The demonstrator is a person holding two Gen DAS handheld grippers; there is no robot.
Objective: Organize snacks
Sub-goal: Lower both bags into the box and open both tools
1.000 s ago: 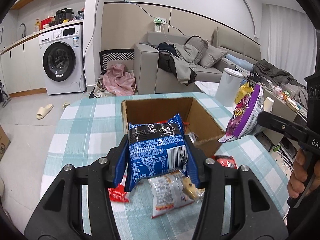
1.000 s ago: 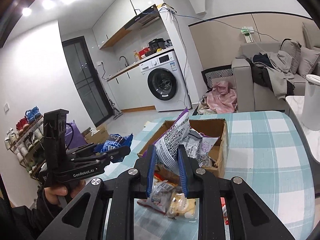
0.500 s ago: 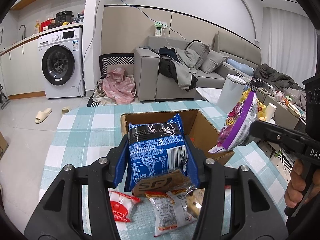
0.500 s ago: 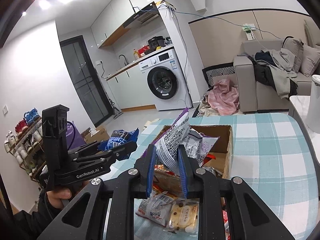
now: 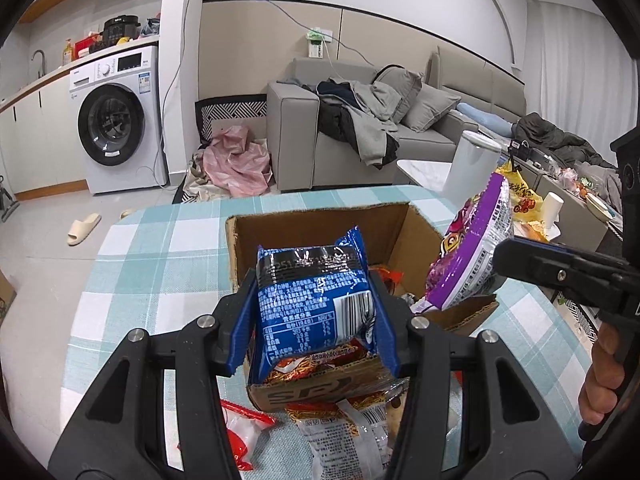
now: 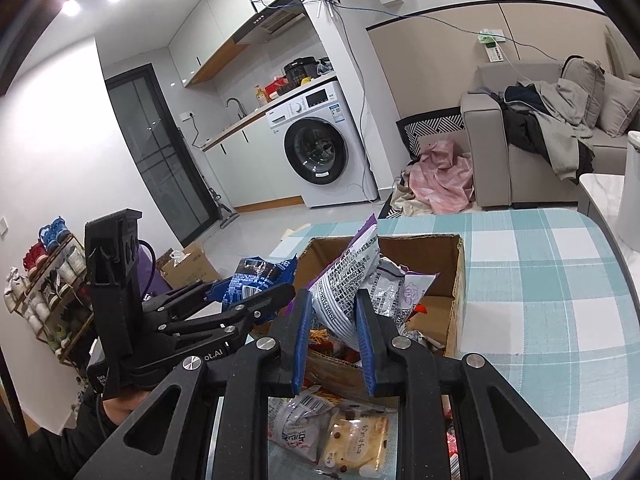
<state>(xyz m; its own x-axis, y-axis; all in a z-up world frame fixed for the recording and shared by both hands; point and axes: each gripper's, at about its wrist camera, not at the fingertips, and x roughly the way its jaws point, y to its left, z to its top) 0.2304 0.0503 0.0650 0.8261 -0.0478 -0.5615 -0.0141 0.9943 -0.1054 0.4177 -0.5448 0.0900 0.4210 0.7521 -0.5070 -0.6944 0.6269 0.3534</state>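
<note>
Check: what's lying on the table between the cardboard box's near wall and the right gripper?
Right wrist view: two loose snack packets on the checked cloth, a white one and a clear cookie pack, just short of the cardboard box.

Both grippers moved fwd/down — blue packet (image 5: 316,300) & purple packet (image 6: 348,276) now over the cardboard box (image 5: 420,232).

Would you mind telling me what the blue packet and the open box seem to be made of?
The blue packet looks like glossy plastic film: it shines, crinkles, and has crimped end seals. The box looks like matte brown corrugated cardboard, with rough, ragged cut edges.
</note>
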